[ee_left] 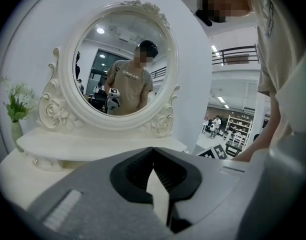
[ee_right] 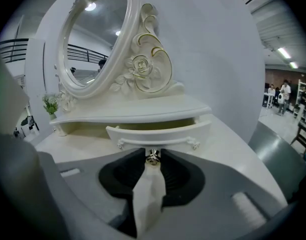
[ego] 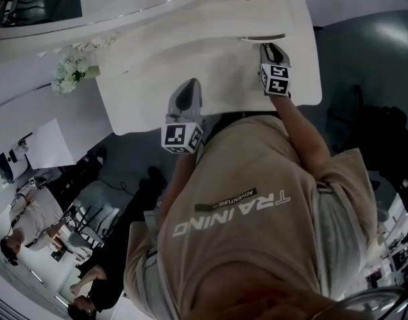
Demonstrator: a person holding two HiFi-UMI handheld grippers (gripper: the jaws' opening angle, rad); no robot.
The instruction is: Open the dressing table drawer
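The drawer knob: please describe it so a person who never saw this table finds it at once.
Find the white dressing table with the oval mirror. Under its shelf, one small drawer stands partly open. The knob is at the middle of its front, between the right gripper's jaws: the only shiny metal piece on the white drawer.

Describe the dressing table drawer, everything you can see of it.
The drawer is glossy white with a curved front and scrolled ornaments at its lower corners. It sits under the mirror shelf, pulled partway out. Its small metal knob is pinched between the right gripper's jaw tips.
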